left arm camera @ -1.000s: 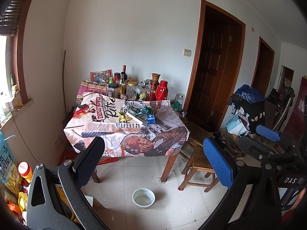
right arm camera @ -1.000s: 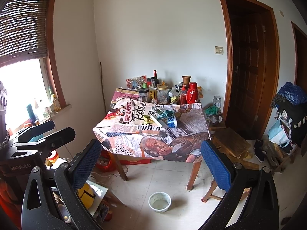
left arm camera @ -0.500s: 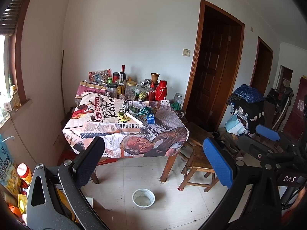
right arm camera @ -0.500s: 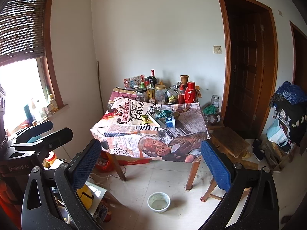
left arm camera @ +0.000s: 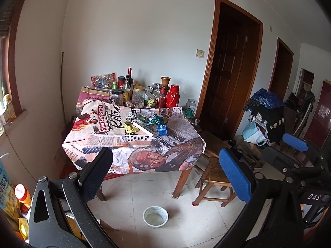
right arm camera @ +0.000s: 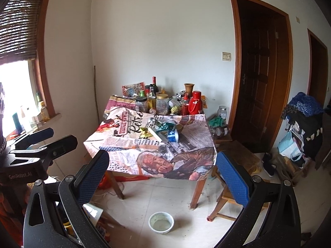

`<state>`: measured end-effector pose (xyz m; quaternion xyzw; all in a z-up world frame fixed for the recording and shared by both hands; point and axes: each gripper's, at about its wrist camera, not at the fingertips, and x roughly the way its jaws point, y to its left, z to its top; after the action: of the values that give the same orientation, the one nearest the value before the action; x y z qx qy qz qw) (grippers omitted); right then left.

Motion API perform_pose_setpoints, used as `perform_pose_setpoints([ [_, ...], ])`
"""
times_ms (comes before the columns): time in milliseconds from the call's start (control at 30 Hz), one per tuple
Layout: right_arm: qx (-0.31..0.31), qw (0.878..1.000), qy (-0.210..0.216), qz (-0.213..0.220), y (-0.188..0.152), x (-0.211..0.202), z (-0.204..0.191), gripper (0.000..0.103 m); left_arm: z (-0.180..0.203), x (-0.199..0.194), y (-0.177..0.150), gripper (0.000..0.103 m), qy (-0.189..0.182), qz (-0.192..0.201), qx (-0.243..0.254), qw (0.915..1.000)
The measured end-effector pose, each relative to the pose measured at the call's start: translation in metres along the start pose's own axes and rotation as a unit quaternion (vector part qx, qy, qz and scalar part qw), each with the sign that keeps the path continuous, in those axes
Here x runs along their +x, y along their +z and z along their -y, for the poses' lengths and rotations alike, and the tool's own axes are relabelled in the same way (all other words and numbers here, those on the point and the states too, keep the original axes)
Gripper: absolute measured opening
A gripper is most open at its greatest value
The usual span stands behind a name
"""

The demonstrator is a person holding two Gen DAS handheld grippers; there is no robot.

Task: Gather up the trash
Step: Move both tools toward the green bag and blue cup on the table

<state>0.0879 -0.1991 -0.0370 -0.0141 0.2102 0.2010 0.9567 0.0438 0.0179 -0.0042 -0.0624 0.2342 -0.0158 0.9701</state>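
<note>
Tablecloth (right arm camera: 132, 128) reads "Retro"; "GenRobot.AI" tag.

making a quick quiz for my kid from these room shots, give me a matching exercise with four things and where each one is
Things:
1. white bowl
2. red flask
3. blue can
4. wooden stool

Places:
a. middle of the table, among wrappers
b. on the floor in front of the table
c. back of the table, by the wall
d. beside the table, on the door side

Pairs: 1-b, 2-c, 3-a, 4-d
</note>
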Motion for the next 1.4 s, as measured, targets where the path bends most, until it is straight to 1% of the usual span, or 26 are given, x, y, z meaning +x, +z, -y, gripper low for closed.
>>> perform_pose_setpoints([
  [167, 0.009, 1.000, -0.005, -0.003, 0.007, 0.029, 0.014, 0.103, -0.001, 0.041, 0.016, 0.103, -0.004, -0.004, 0.000, 1.0000],
  [300, 0.013, 1.000, -0.001, -0.001, 0.020, 0.064, 0.032, 0.103, 0.000, 0.081, 0.033, 0.103, -0.001, -0.009, 0.004, 1.0000],
  [467, 0.003, 1.000, 0.005, -0.006, 0.044, 0.112, 0.058, 0.103, 0.000, 0.141, 0.065, 0.103, 0.021, -0.015, -0.005, 0.9996],
  [567, -0.001, 1.000, 0.025, -0.018, 0.060, 0.144, 0.074, 0.103, -0.001, 0.177, 0.086, 0.103, 0.038, -0.016, -0.018, 0.9990],
  [667, -0.008, 0.999, 0.042, -0.032, 0.071, 0.178, 0.087, 0.103, -0.003, 0.207, 0.098, 0.103, 0.065, -0.015, -0.029, 0.9974],
  [767, -0.011, 0.997, 0.051, -0.049, 0.077, 0.208, 0.096, 0.103, -0.008, 0.240, 0.106, 0.103, 0.083, -0.023, -0.041, 0.9954],
  [833, -0.010, 0.996, 0.058, -0.072, 0.078, 0.232, 0.100, 0.103, -0.013, 0.261, 0.109, 0.103, 0.092, -0.036, -0.048, 0.9940],
  [933, -0.005, 0.991, 0.065, -0.114, 0.078, 0.270, 0.102, 0.103, -0.026, 0.293, 0.110, 0.103, 0.102, -0.065, -0.058, 0.9910],
  [1000, -0.001, 0.989, 0.063, -0.133, 0.077, 0.291, 0.103, 0.103, -0.035, 0.317, 0.111, 0.103, 0.112, -0.089, -0.054, 0.9883],
  [1100, 0.008, 0.985, 0.061, -0.164, 0.072, 0.323, 0.100, 0.103, -0.051, 0.351, 0.106, 0.103, 0.115, -0.122, -0.040, 0.9851],
  [1167, 0.014, 0.982, 0.053, -0.180, 0.067, 0.345, 0.095, 0.103, -0.062, 0.371, 0.103, 0.103, 0.110, -0.140, -0.032, 0.9835],
  [1300, 0.034, 0.976, 0.028, -0.212, 0.054, 0.385, 0.085, 0.103, -0.088, 0.417, 0.100, 0.103, 0.083, -0.179, -0.004, 0.9804],
  [1400, 0.060, 0.965, 0.024, -0.253, 0.039, 0.421, 0.078, 0.103, -0.106, 0.449, 0.098, 0.103, 0.065, -0.207, 0.023, 0.9760],
])
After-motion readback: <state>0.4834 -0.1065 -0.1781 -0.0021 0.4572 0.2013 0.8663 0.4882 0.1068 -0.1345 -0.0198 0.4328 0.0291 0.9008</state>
